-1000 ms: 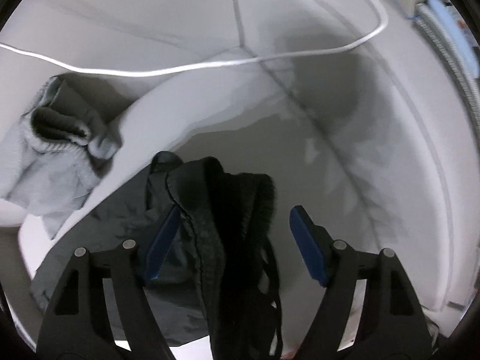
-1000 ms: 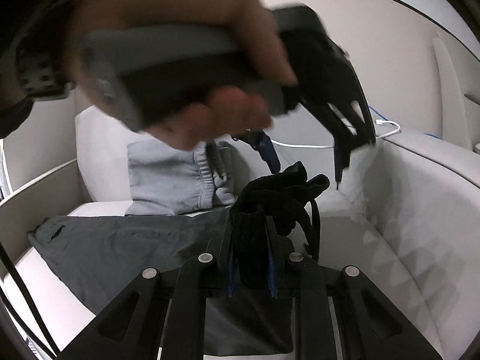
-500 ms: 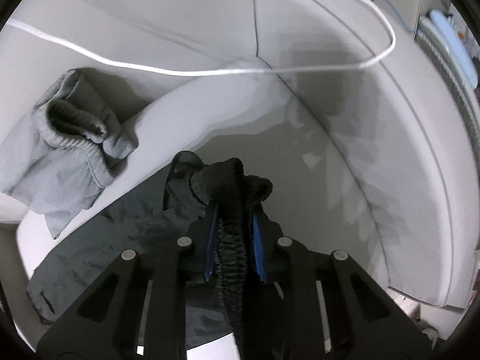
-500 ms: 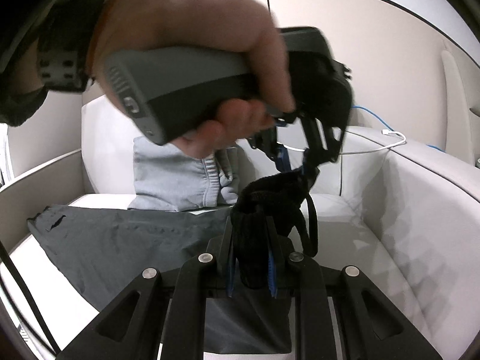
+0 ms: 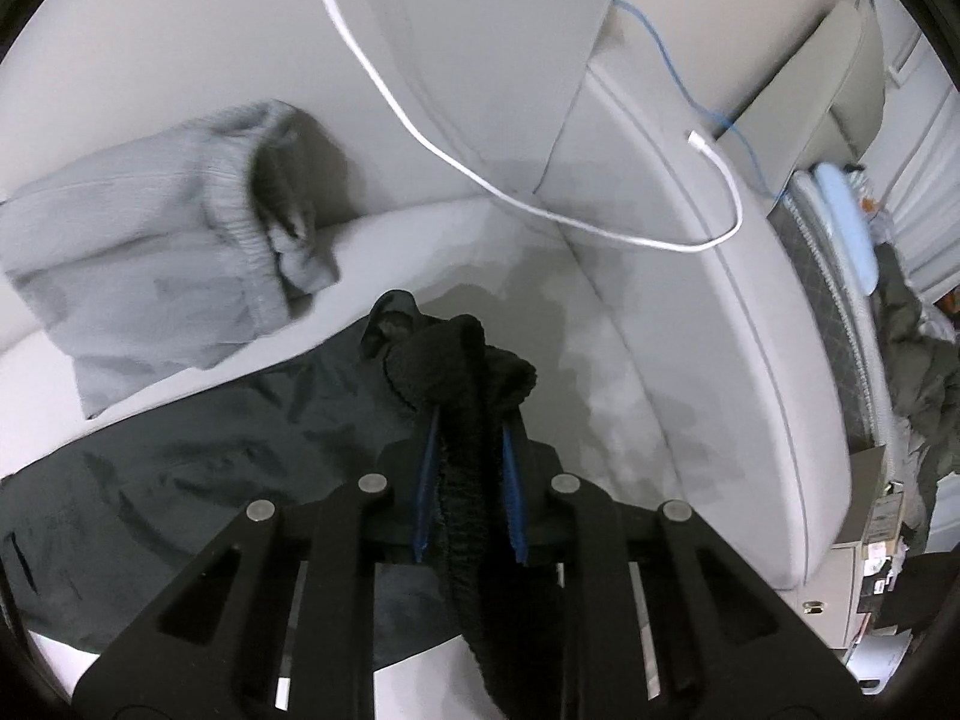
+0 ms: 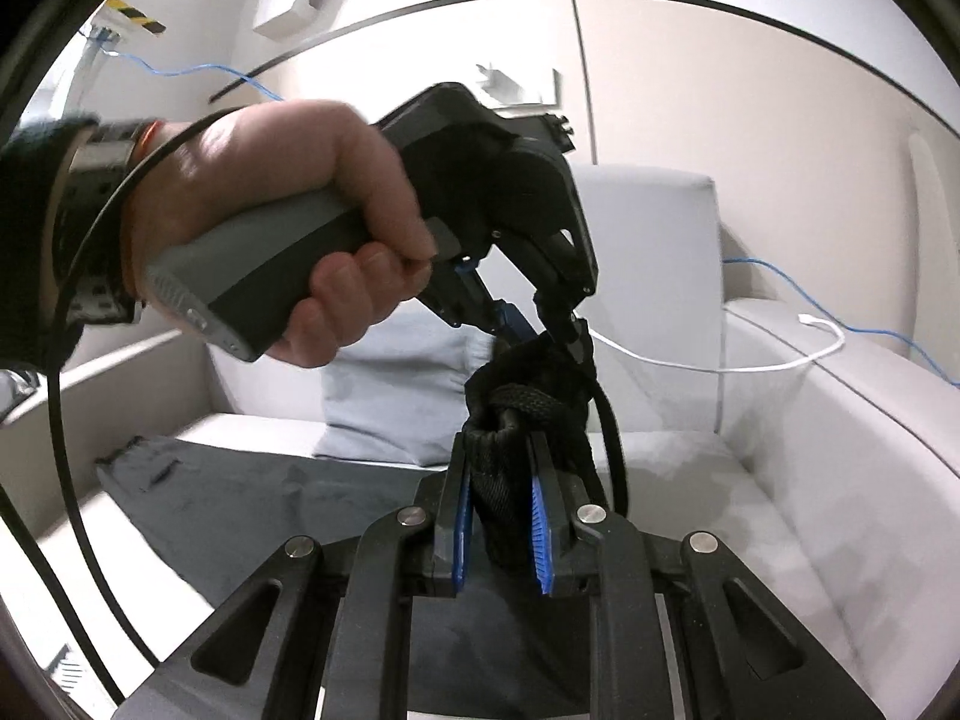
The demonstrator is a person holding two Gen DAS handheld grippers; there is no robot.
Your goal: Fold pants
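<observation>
Dark grey pants (image 5: 180,480) lie spread over the white sofa seat (image 5: 600,372), their legs running to the left (image 6: 270,510). Their black ribbed waistband (image 5: 462,354) is bunched up and lifted off the seat. My left gripper (image 5: 471,426) is shut on this waistband, blue pads pressing both sides. From the right wrist view, a hand (image 6: 300,240) holds the left gripper (image 6: 540,330) above the bunched waistband (image 6: 522,396), pointing steeply down. My right gripper (image 6: 498,450) is shut on the same waistband just below, with a black drawstring loop hanging beside it.
Grey sweatpants (image 5: 150,258) lean crumpled against the sofa back (image 6: 408,396). A white charging cable (image 5: 540,210) drapes over the backrest and armrest (image 6: 750,366), a blue cable behind it. Beyond the curved armrest (image 5: 750,360) on the right lie clothes and clutter.
My left gripper went from open around the waistband to shut on it, then rose and swung, lifting the fabric. The right gripper kept its grip and rose a little.
</observation>
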